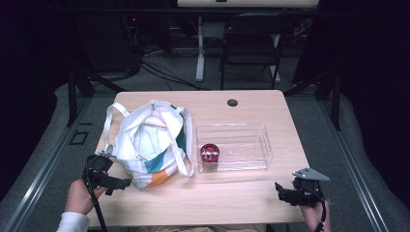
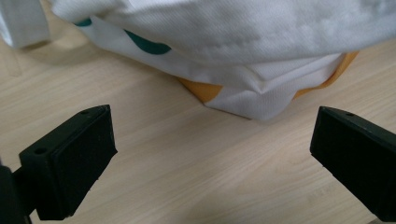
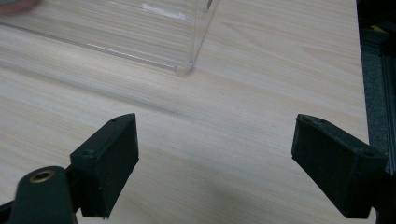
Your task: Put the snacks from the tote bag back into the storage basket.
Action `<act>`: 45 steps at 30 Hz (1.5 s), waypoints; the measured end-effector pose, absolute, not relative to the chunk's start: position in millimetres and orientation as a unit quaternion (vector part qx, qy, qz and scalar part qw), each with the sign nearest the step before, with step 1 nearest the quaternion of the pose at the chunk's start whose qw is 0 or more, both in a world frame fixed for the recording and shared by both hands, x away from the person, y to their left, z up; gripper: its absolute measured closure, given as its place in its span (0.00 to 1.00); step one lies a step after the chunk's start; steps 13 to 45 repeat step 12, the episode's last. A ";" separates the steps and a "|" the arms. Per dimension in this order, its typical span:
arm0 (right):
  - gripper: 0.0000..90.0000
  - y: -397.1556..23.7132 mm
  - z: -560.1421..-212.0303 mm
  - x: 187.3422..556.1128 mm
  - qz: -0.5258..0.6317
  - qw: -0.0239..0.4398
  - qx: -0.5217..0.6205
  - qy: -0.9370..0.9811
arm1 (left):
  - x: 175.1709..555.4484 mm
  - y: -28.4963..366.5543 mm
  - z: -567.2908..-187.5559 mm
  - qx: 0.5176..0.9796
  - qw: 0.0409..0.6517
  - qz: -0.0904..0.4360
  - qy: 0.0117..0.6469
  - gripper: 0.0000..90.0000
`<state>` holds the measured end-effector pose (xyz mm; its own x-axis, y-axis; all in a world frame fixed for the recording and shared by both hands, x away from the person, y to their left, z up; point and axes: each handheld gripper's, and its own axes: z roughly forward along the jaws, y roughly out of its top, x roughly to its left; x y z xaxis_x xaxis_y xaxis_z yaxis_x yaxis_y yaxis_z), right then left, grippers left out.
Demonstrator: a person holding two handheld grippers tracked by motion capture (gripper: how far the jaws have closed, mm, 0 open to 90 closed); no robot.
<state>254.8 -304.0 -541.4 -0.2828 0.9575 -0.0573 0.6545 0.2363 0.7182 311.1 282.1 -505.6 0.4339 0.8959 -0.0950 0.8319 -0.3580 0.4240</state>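
A white cloth tote bag (image 1: 150,142) with teal and orange patches lies on the left half of the wooden table (image 1: 241,193). Right of it stands a clear plastic bin (image 1: 241,145) with a small red round object (image 1: 210,152) in its left end. My left gripper (image 1: 121,184) sits at the bag's near left corner, jaws wide open and empty; its own view shows the bag's white and orange bottom edge (image 2: 252,100) just ahead of my left gripper (image 2: 212,158). My right gripper (image 1: 280,192) hovers near the front right edge, open and empty, with the bin's corner (image 3: 189,60) beyond my right gripper (image 3: 215,163).
A dark round grommet (image 1: 232,102) sits near the table's far edge. A black folding chair (image 1: 251,43) and a white desk leg (image 1: 199,48) stand beyond the table. Bare tabletop lies along the front between the two grippers.
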 end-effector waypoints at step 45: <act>0.16 -303.6 -541.9 255.5 0.296 0.253 0.537 0.748 | 309.1 276.4 -530.6 0.833 0.175 0.028 0.524 0.01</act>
